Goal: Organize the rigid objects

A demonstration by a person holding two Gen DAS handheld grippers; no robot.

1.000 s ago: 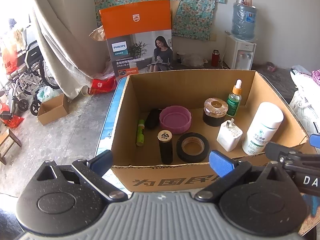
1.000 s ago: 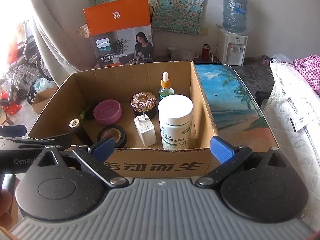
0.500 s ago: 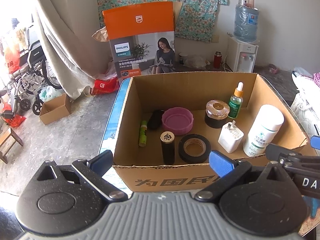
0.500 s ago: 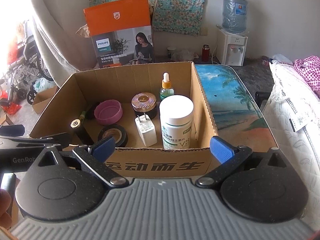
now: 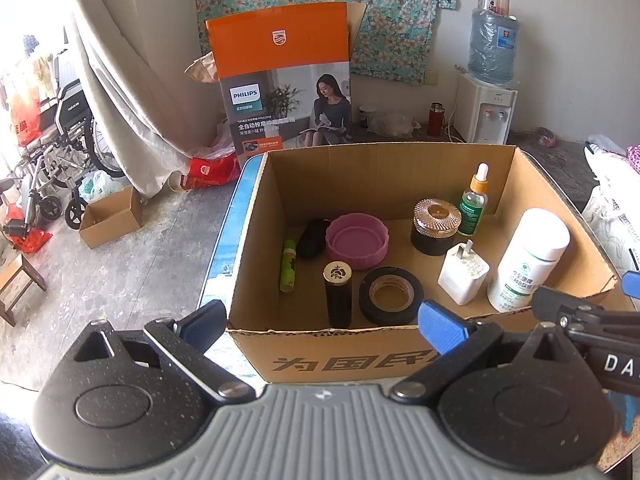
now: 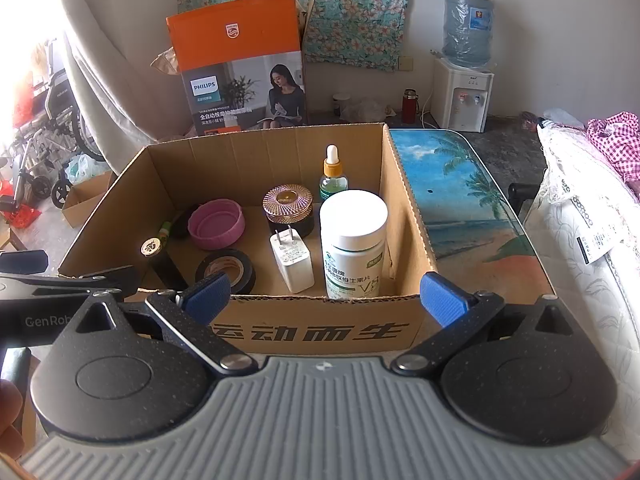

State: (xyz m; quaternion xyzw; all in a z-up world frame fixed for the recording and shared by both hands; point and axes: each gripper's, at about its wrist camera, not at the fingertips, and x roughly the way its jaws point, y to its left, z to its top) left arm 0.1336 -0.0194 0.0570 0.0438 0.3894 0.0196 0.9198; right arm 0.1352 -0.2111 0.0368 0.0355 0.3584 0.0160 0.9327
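Your left hand-held gripper [image 5: 322, 326] sits at the bottom of its view with its blue-tipped fingers spread wide and nothing between them; the near wall of the cardboard box [image 5: 340, 360] fills the gap just above and beyond the tips. Your right hand-held gripper [image 6: 326, 298] is likewise spread wide and empty, its tips level with the box's near rim in the lower middle of the frame.

Everything you are sorting lies inside the box, beyond both grippers. In the left view, a black cylinder with a gold cap [image 5: 338, 296] stands upright just above centre frame, nearest your left fingers, with the roll of black tape [image 5: 391, 296] lying flat right beside it. To the right of the tape a white plug adapter [image 5: 463, 276] stands prongs up, and further right is a tall white bottle [image 5: 528, 260], upright near the box's right wall. Higher in the frame are a pink round lid [image 5: 357, 240], open side up, a dark jar with a ribbed gold lid [image 5: 436, 226], and a green dropper bottle [image 5: 473, 206] upright by the back wall. A small green tube [image 5: 288, 266] lies along the box's left wall, with a dark object behind it too dim to identify.

In the right view the white bottle stands lower centre, closest to your right gripper. The box rests on a bench [image 6: 460, 200] printed with a beach scene, visible at right of that frame.
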